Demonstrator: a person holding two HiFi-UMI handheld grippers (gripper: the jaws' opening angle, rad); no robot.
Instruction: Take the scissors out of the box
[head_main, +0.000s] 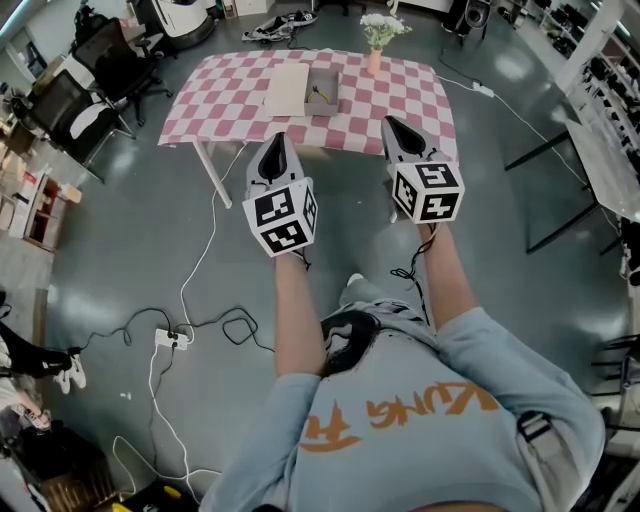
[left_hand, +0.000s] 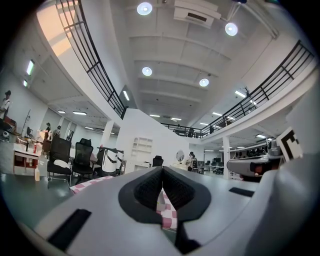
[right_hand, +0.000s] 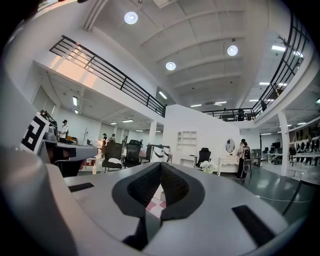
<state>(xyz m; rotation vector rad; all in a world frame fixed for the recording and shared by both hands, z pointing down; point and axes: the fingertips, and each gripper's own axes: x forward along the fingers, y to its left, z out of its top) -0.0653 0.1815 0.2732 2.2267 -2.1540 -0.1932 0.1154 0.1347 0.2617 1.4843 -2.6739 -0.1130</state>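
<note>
A grey open box (head_main: 323, 94) sits on the pink checked table (head_main: 230, 100) far ahead of me, and a small dark and yellow thing that may be the scissors (head_main: 318, 92) lies inside it. A flat beige lid (head_main: 287, 88) lies just left of the box. My left gripper (head_main: 279, 139) and my right gripper (head_main: 392, 123) are held side by side in the air, well short of the table's near edge, both shut with nothing in them. In the left gripper view the left gripper (left_hand: 162, 173) shows its pads pressed together. The right gripper (right_hand: 160, 173) looks the same in its own view.
A vase of white flowers (head_main: 377, 40) stands on the table right of the box. Office chairs (head_main: 70, 105) stand at the left, another table (head_main: 600, 165) at the right. A power strip (head_main: 170, 339) and cables lie on the grey floor near my feet.
</note>
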